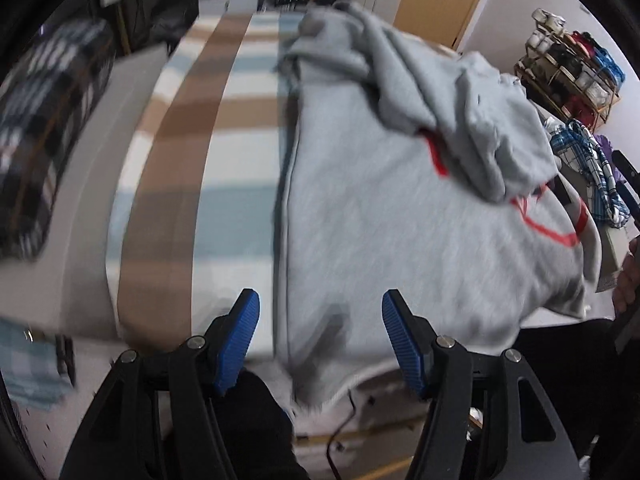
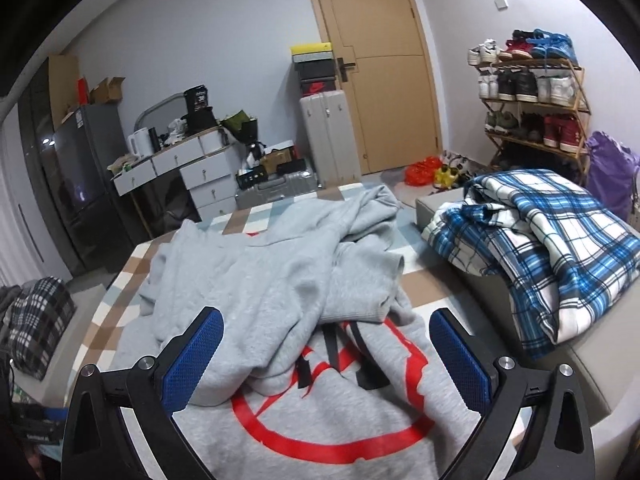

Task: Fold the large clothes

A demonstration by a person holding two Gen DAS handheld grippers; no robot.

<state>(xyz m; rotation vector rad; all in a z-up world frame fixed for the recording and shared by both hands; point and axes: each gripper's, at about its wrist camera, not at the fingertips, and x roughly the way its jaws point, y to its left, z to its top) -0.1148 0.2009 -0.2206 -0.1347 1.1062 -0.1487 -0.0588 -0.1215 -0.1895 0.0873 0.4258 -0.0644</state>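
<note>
1. A large grey sweatshirt (image 2: 280, 280) of soft, fleecy knit lies spread on a bed (image 1: 180, 160) with a blanket striped in brown, pale blue and white.
2. Its front faces up, showing a red ring print (image 2: 332, 444) with black marks inside; a sleeve with a ribbed cuff (image 2: 356, 312) is thrown across the chest in loose, rumpled folds.
3. The garment's long axis runs away from the right wrist camera toward the far end of the bed; which end is the hem I cannot tell.
4. The left gripper (image 1: 320, 340) hovers over one straight edge of the sweatshirt, its blue ribbed pads apart with nothing pinched between them.
5. The right gripper (image 2: 326, 360) stands wide above the print, its textured blue pads clear of the cloth.
6. A blue-and-white plaid flannel garment (image 2: 540, 240) sits heaped on a grey bench just beside the bed.
7. Beyond stand a wooden door (image 2: 380, 60) and a slatted shoe rack (image 2: 536, 108).
</note>
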